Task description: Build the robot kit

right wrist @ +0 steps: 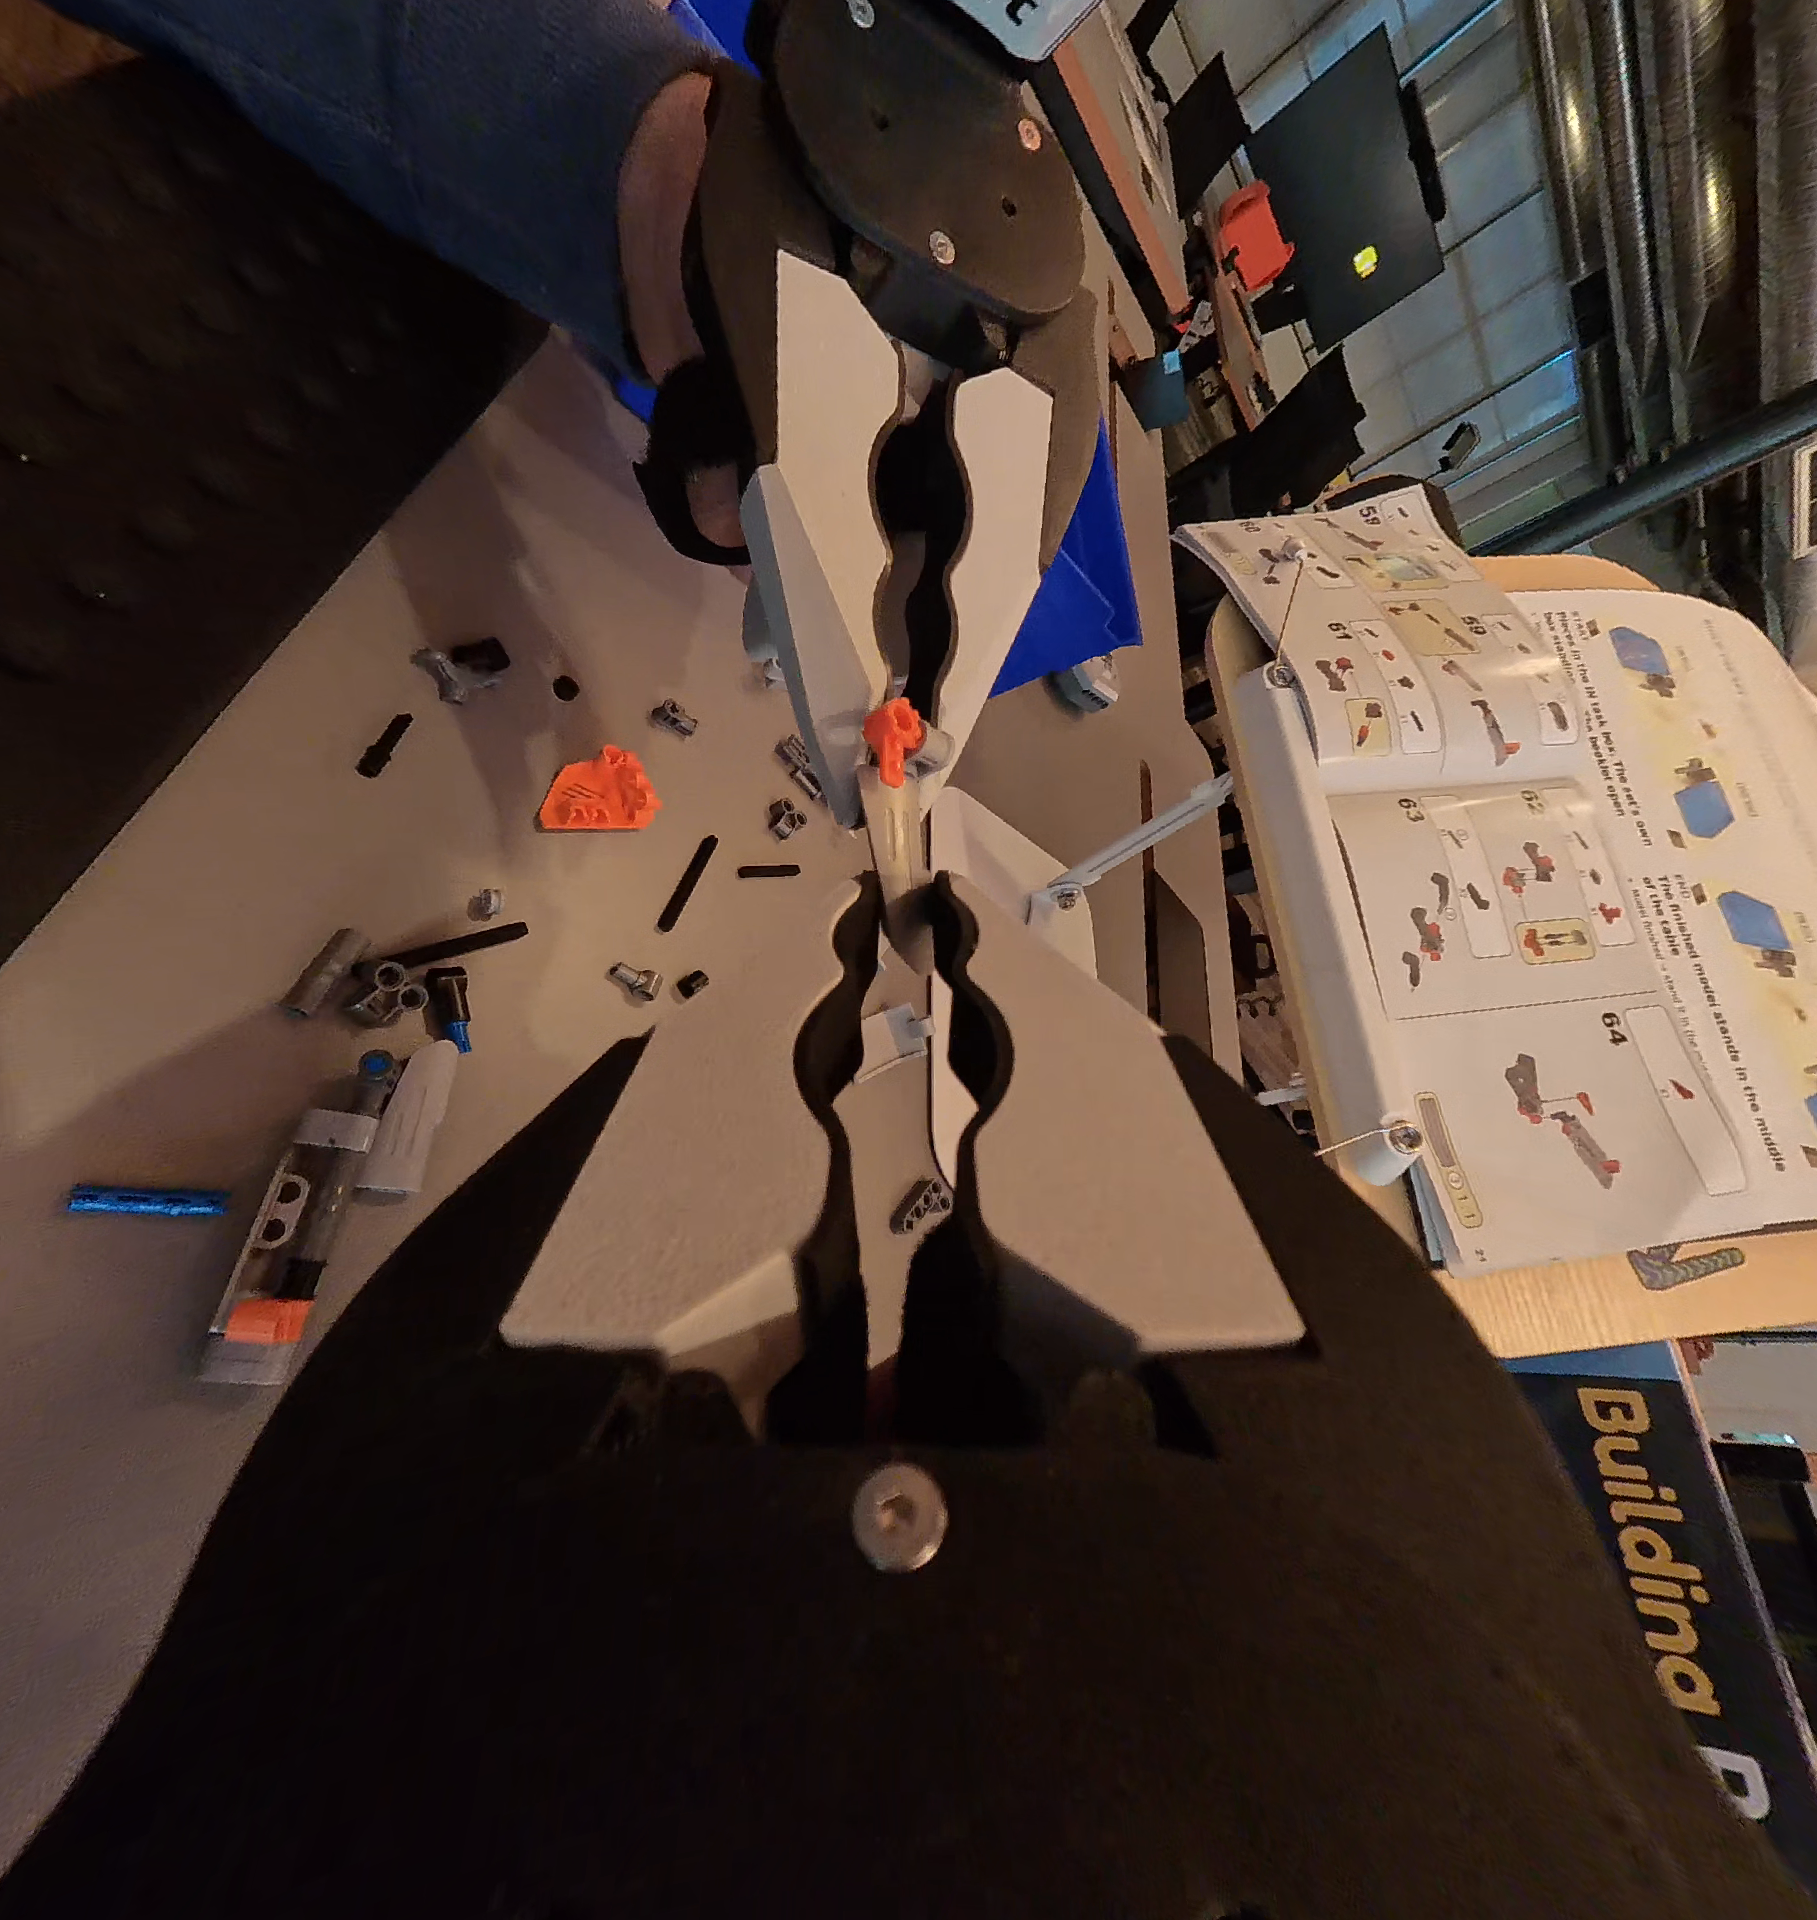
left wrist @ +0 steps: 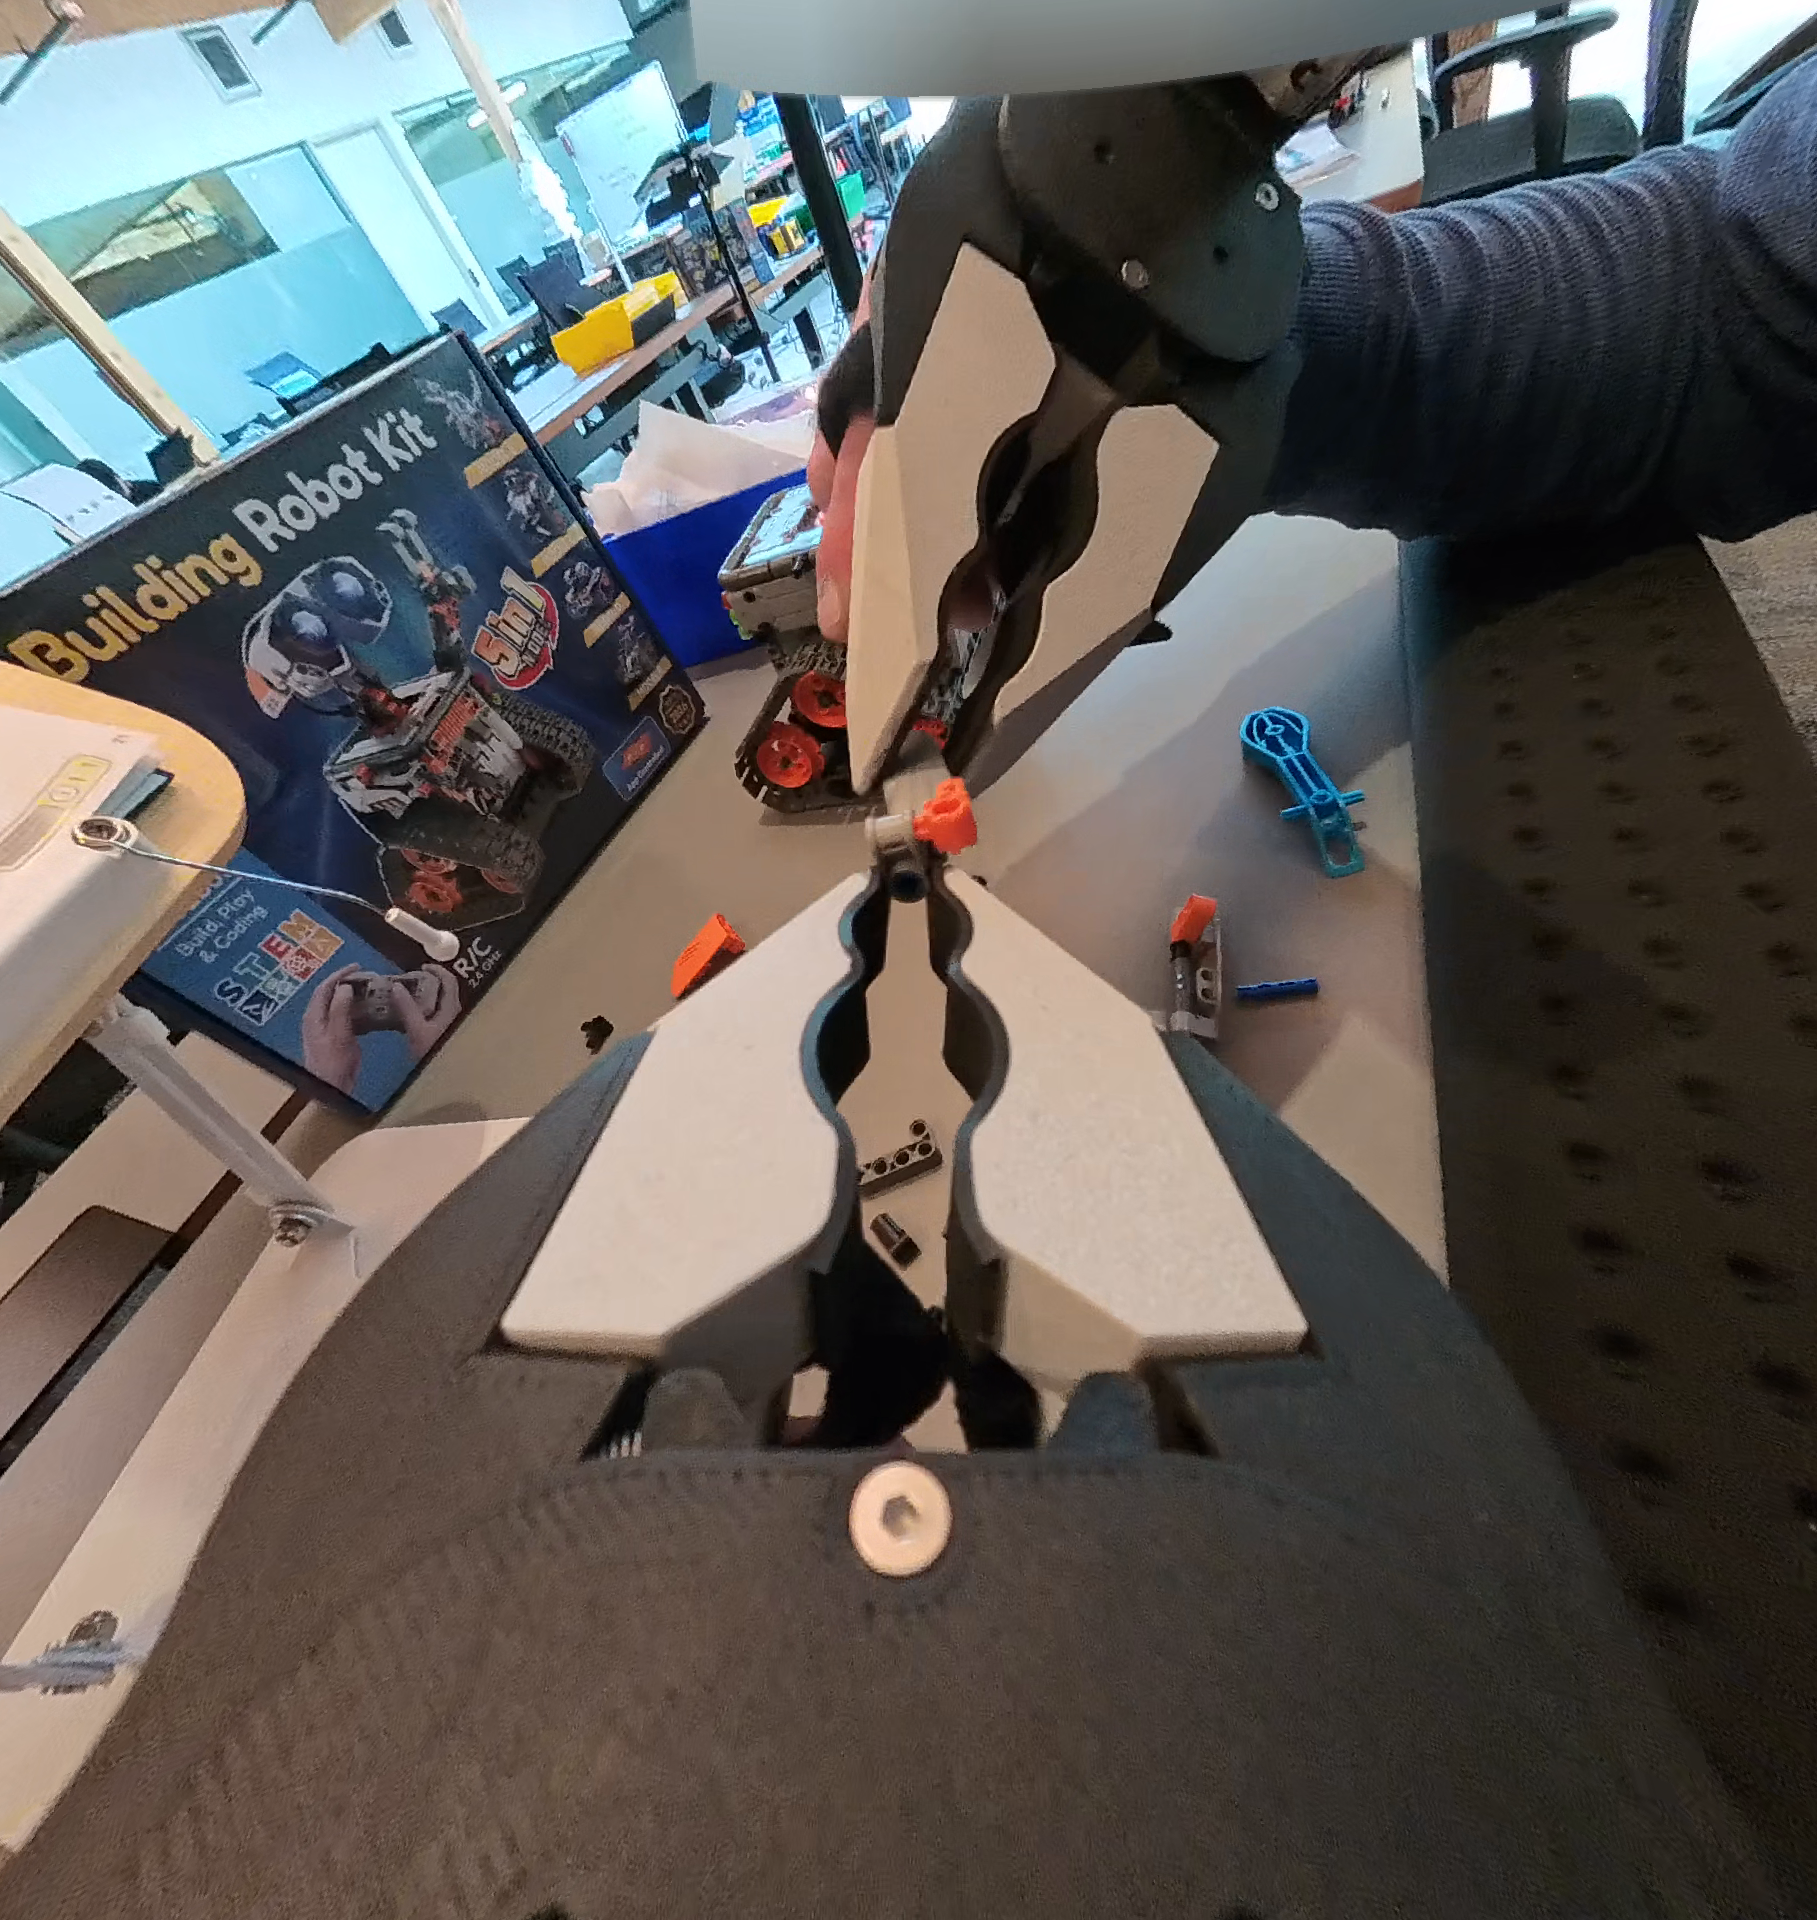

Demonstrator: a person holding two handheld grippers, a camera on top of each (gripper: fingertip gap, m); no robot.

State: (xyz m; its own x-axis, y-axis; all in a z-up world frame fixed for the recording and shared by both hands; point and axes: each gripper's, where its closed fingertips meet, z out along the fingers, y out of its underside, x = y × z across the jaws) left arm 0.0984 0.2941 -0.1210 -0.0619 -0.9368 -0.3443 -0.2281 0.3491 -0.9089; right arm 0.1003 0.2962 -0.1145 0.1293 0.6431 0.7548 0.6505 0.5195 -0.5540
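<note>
Left wrist view: the left gripper (left wrist: 899, 888) is clamped on one end of a small grey beam (left wrist: 891, 831), and the right gripper (right wrist: 899, 904) pinches its other end, coming in from the opposite side. The beam is thus held in the air between the two sets of tips, above the table (left wrist: 1091, 831). An orange connector (left wrist: 945, 816) sits on the beam, in the short gap between the tips. This opposed grip seems meant to steady the beam while leaving the connector exposed.

Room is tight along the beam, as the tips nearly meet. To either side of the beam the air is open. Below the beam lie an orange panel (right wrist: 603, 790) and scattered pins. Beyond the beam stand a tracked model (left wrist: 810, 727) and a kit box (left wrist: 364, 675).
</note>
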